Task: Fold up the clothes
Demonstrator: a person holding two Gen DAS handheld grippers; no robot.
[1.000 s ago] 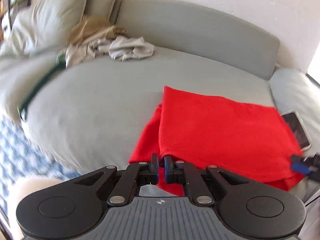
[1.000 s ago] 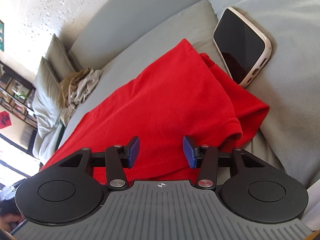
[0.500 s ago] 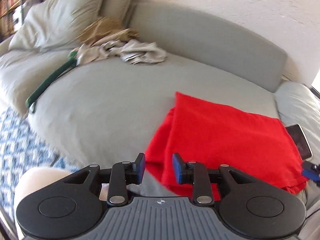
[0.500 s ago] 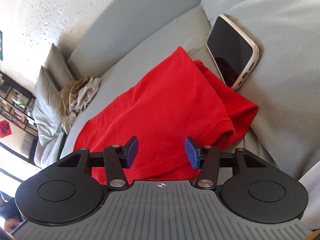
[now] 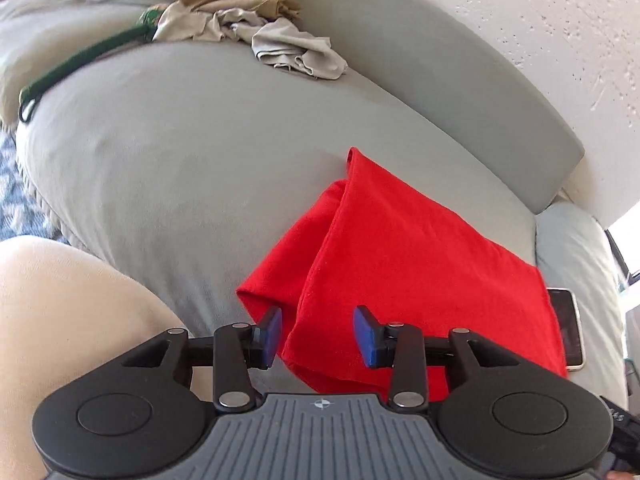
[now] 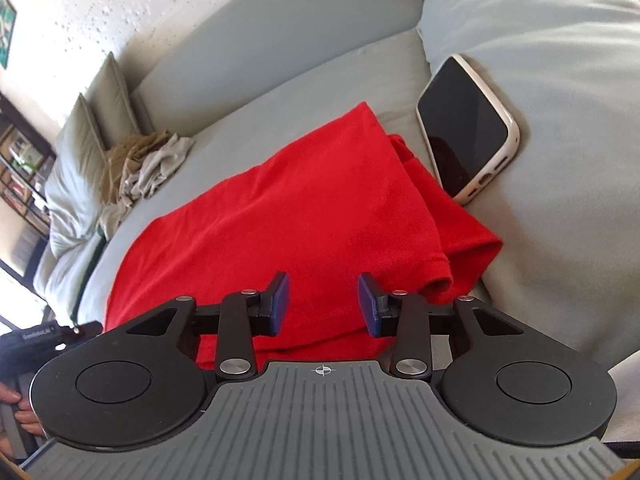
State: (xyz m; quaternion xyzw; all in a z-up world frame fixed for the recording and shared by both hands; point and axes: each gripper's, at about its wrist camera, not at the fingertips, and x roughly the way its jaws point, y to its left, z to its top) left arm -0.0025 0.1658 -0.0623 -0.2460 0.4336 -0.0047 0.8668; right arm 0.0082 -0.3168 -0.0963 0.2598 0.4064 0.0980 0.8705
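Observation:
A red garment [image 5: 404, 264] lies folded on the grey sofa seat [image 5: 180, 152]; it also shows in the right wrist view [image 6: 288, 216]. My left gripper [image 5: 318, 336] is open and empty, just above the garment's near left corner. My right gripper [image 6: 323, 304] is open and empty, over the garment's near edge close to its folded sleeve [image 6: 460, 256]. Neither gripper touches the cloth.
A phone in a white case [image 6: 466, 128] lies right of the red garment against a grey cushion [image 6: 560, 120]; it also shows in the left wrist view [image 5: 568, 332]. A pile of beige and grey clothes [image 5: 256, 20] and a green strap [image 5: 80, 64] lie at the far end. A person's knee [image 5: 60, 320] is at the left.
My left gripper let go of the red garment's corner, opened wide and drew back. My right gripper stayed open and drew back slightly.

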